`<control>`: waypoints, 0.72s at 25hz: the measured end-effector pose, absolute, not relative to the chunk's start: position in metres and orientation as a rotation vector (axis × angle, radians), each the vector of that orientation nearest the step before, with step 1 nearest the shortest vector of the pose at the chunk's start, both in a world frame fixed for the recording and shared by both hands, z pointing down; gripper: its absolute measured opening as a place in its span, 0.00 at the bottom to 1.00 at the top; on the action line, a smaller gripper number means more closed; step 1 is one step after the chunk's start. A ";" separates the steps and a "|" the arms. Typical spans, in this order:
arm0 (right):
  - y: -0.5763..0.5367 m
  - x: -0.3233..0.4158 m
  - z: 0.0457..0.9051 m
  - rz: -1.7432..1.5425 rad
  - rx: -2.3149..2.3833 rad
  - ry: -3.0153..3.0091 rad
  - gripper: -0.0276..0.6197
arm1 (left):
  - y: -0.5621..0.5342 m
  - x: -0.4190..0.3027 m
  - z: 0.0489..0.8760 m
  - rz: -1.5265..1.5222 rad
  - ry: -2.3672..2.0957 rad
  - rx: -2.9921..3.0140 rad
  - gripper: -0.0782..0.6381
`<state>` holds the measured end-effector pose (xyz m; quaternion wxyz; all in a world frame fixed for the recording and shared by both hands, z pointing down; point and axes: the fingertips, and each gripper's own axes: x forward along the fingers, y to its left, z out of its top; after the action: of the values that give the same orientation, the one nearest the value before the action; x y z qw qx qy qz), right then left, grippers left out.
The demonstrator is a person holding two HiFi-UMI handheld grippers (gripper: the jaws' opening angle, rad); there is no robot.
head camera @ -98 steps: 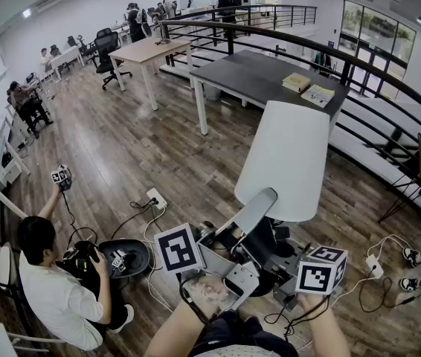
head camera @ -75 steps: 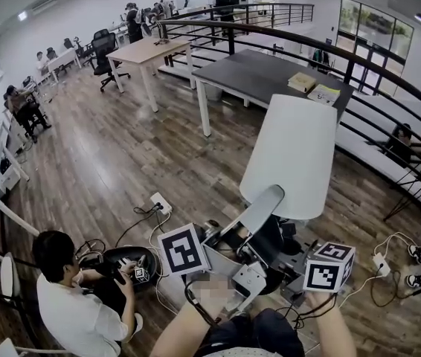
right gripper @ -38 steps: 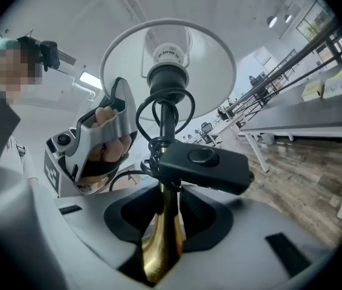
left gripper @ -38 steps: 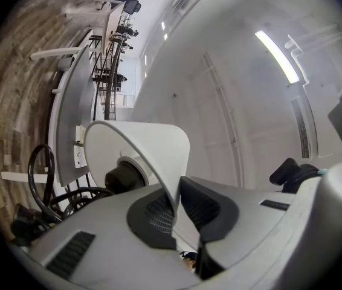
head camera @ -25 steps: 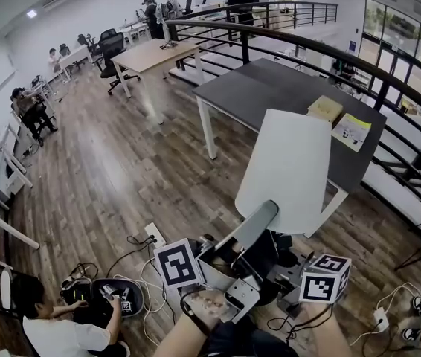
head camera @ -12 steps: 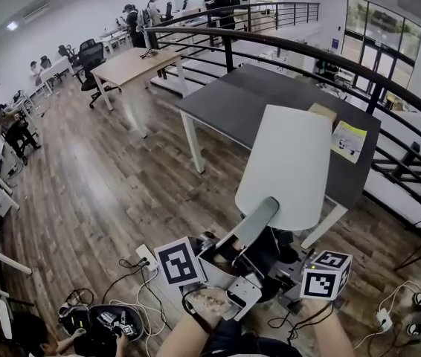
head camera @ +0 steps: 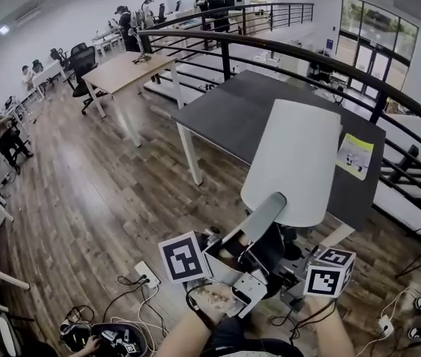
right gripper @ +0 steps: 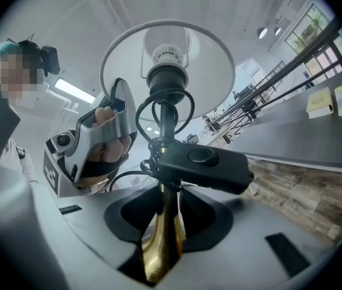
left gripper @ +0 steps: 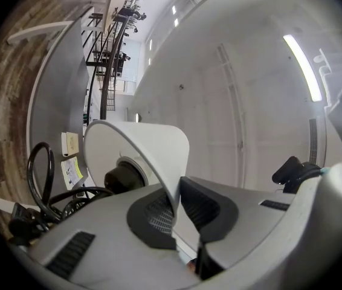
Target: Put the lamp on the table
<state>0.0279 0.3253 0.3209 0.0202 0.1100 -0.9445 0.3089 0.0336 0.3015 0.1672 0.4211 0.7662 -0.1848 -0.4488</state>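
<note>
Currently being carried in the air, clear of the matte dark grey rectangular surface (head camera: 233, 114): one lamp (head camera: 292, 162), comprising a smooth white tapered drum shade (left gripper: 153, 147), a glossy brass-coloured flaring stem (right gripper: 162, 246) and a rounded black plastic inline switch (right gripper: 204, 165). Left tongs (left gripper: 177, 207) are pinching the shade's thin lower rim between ribbed black pads, standing almost together. Right tongs (right gripper: 165, 222) are clamping the brass stem, with the switch lying just above them.

Right tool (right gripper: 164, 221) tight around brass lamp stem (right gripper: 161, 254)
</note>
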 end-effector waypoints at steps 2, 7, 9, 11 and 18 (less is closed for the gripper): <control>0.311 0.021 0.322 0.965 0.346 -2.926 0.22 | 0.286 0.027 0.169 -1.119 -0.460 1.915 0.15; 0.281 0.008 0.326 0.965 0.353 -2.922 0.22 | 0.256 0.013 0.172 -1.109 -0.446 1.905 0.15; 0.272 0.002 0.327 0.967 0.352 -2.926 0.22 | 0.246 0.008 0.173 -1.102 -0.445 1.902 0.15; 0.263 -0.004 0.328 0.967 0.359 -2.923 0.22 | 0.237 0.002 0.175 -1.102 -0.446 1.894 0.15; 0.235 -0.020 0.331 0.968 0.368 -2.916 0.22 | 0.209 -0.016 0.178 -1.117 -0.440 1.884 0.15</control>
<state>-0.0196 0.2350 0.3309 0.0238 0.1189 -0.9421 0.3128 -0.0160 0.2091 0.1778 0.4382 0.7580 -0.1771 -0.4495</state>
